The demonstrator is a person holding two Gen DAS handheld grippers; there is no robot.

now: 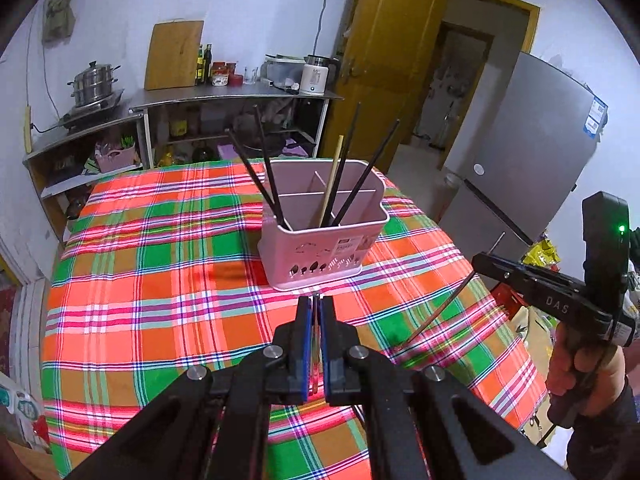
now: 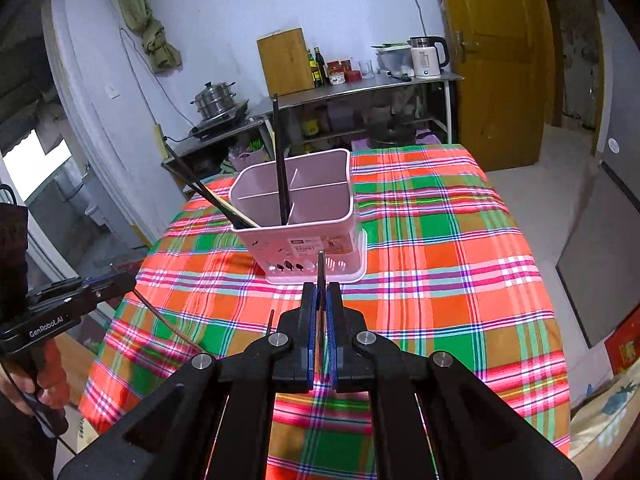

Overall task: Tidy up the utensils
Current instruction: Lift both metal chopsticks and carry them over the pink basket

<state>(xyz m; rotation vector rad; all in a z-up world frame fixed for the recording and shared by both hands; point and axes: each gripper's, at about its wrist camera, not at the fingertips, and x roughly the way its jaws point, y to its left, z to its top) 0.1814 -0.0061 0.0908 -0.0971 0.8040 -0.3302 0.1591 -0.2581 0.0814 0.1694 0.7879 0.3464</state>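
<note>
A pink divided utensil holder (image 1: 320,236) (image 2: 304,216) stands on the plaid tablecloth (image 1: 160,280) (image 2: 440,260), with several dark chopsticks and one pale wooden chopstick (image 1: 332,184) leaning in its compartments. Just in front of the holder, my left gripper (image 1: 316,304) is shut on a thin reddish chopstick (image 1: 316,344) that runs between its blue pads. My right gripper (image 2: 321,288) is shut on a dark chopstick (image 2: 320,268) whose tip pokes up before the holder's front wall. Each gripper shows in the other's view: the right one (image 1: 480,260) above the table's right edge, the left one (image 2: 132,280) at the left edge.
Steel shelves (image 1: 240,96) (image 2: 360,88) behind the table carry a steamer pot (image 1: 94,84), a cutting board (image 1: 174,54), bottles and a kettle (image 2: 426,56). A grey fridge (image 1: 520,160) stands to the right, beside a wooden door (image 1: 384,60). A hand (image 1: 576,376) holds the right gripper's handle.
</note>
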